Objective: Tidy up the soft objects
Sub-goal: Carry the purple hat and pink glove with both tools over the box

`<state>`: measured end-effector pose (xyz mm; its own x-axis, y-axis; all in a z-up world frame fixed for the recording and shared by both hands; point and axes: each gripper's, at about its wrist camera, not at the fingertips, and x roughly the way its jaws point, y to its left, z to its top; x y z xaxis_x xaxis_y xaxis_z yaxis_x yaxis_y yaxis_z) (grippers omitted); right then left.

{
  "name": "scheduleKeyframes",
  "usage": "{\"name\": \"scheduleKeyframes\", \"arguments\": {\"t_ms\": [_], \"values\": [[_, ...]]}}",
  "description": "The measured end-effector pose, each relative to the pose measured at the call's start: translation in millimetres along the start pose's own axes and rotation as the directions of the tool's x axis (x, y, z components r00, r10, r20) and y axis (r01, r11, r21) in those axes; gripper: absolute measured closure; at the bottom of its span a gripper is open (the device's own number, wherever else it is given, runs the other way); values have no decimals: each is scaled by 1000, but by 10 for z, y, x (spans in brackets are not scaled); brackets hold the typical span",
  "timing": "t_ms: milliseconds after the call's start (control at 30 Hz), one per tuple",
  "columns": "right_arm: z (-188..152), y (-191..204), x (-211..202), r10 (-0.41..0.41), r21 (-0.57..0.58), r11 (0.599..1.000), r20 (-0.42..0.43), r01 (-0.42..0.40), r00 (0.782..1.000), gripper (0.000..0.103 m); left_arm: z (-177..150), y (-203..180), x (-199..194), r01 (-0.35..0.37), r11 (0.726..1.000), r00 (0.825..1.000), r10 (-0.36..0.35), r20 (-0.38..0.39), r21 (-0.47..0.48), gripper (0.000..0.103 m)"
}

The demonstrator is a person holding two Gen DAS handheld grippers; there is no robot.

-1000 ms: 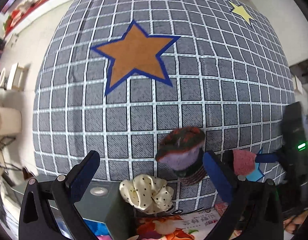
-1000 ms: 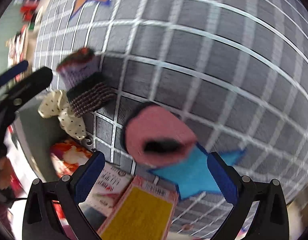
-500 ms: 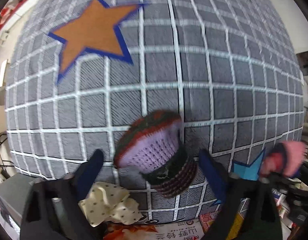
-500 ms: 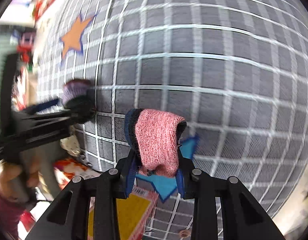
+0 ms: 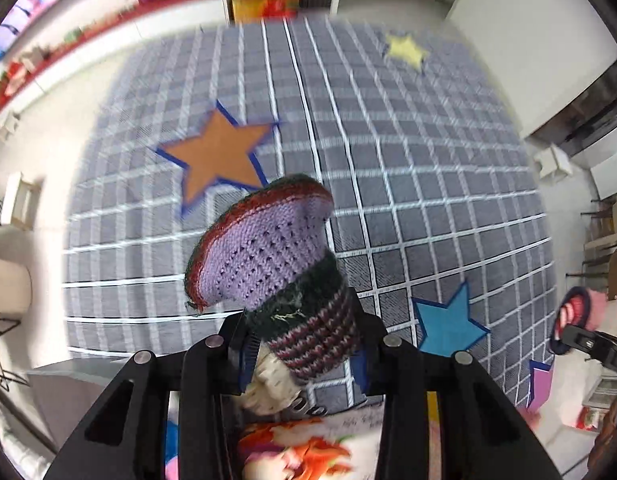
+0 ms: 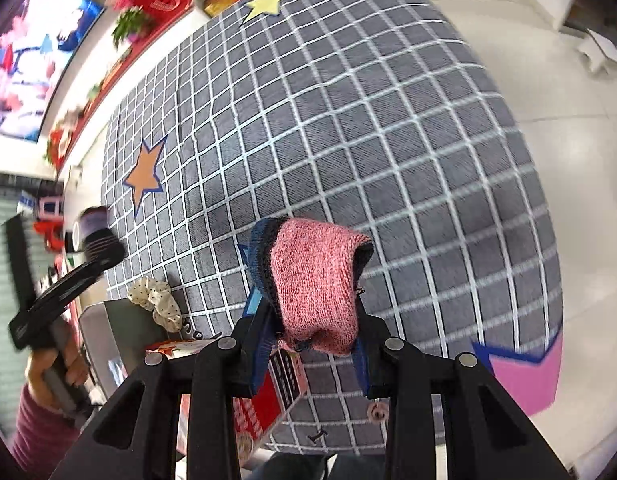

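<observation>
Both grippers lifted clear of the rug point(image 6: 388, 120) for carrying: left point(image 5: 304, 360) pinches purple sock point(image 5: 264, 256), right point(image 6: 312, 354) pinches pink sock point(image 6: 314, 284); scrunchie point(image 6: 156, 300) lies at nine o'clock.

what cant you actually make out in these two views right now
- Left wrist view: the cream scrunchie is mostly hidden behind the purple knit piece and the left gripper.
- Right wrist view: the box print is blocked by the right gripper holding the pink knit piece.
</observation>
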<state>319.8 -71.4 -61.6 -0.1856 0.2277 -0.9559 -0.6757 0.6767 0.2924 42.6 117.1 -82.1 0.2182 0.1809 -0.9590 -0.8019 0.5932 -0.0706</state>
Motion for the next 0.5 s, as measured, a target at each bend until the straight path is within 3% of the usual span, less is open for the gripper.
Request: {"name": "scheduleKeyframes", "arguments": {"t_ms": [200, 500], "values": [[-304, 38, -75, -4, 27, 1000, 21, 3, 1000, 68, -300, 241, -595, -28, 998, 996, 32, 79, -53, 62], [-564, 516, -317, -1, -29, 1000, 84, 3, 997, 68, -697, 431, -1091, -102, 994, 991, 106, 86, -42, 62]]}}
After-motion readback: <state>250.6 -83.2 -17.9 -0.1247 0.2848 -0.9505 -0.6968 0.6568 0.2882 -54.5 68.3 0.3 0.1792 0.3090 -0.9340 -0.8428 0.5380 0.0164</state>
